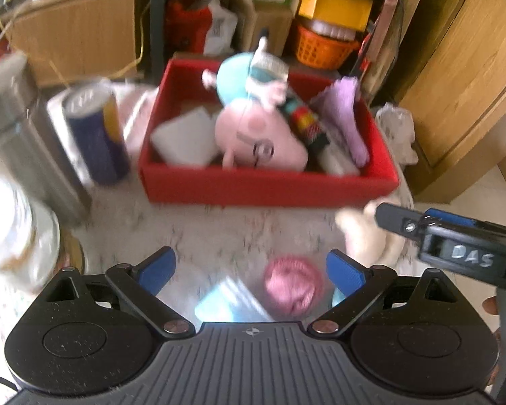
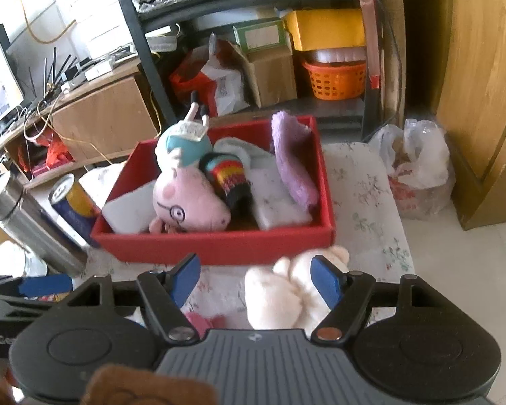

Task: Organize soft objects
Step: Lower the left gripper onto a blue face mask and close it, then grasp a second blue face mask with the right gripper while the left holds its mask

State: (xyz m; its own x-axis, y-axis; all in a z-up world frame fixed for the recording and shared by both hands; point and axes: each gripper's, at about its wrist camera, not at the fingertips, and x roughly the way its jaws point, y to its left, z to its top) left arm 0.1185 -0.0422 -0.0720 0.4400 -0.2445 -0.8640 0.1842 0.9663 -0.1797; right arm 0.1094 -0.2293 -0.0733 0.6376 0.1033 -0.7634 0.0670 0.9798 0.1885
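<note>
A steel flask (image 2: pixel 15 212) stands at the left of the floral-clothed tabletop (image 2: pixel 364 195), with a blue-and-yellow can (image 2: pixel 72 206) just beside it. Behind, a dark shelf rack (image 2: pixel 141 77) holds clutter — an orange basket (image 2: pixel 335 81), a yellow box (image 2: pixel 325 28), a green box (image 2: pixel 259 35), a cardboard carton (image 2: pixel 270 74). A white plastic bag (image 2: pixel 418 165) sits on the floor near a wooden cabinet (image 2: pixel 482 101).

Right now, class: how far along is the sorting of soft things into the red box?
Done: pig plush, striped sock and purple cloth lie in the red box. In hand: nothing; both grippers open. Left: cream plush and pink ball on the table.
</note>
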